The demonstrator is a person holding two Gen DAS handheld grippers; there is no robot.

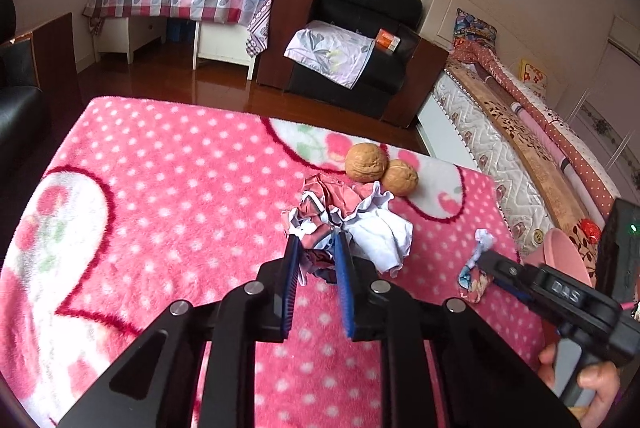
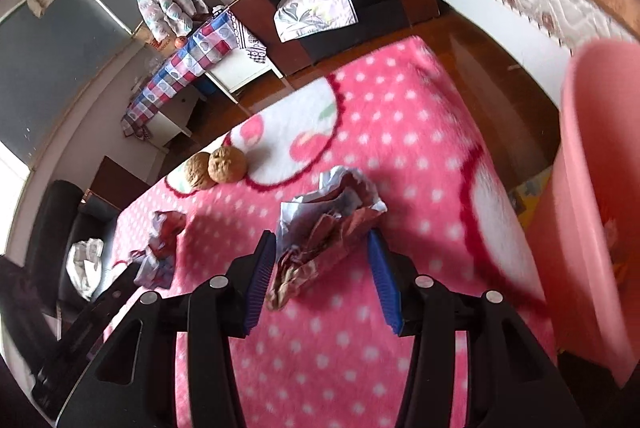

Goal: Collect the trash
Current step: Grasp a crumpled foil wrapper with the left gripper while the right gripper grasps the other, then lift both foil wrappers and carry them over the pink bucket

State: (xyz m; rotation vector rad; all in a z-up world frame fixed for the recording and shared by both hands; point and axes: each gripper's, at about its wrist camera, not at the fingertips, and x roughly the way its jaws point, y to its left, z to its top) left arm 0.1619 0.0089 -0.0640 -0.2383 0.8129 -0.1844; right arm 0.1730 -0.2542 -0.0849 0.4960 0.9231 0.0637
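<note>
On the pink polka-dot blanket, dead centre of my left wrist view, my left gripper has its blue pads pinched together on the near edge of a crumpled pink-and-white paper wad, which rests on the fabric. Two walnuts sit touching each other at about 1 o'clock from that wad, just beyond it.

At 4 o'clock in the same view my right gripper carries a smaller crumpled wrapper. From the right wrist camera, that wrapper sits between the blue pads, the fingers fairly wide but pressing it on both sides. A pink bin stands at 3 o'clock, close beside the blanket's edge. The larger wad shows at 9 o'clock, the walnuts at 11 o'clock.
</note>
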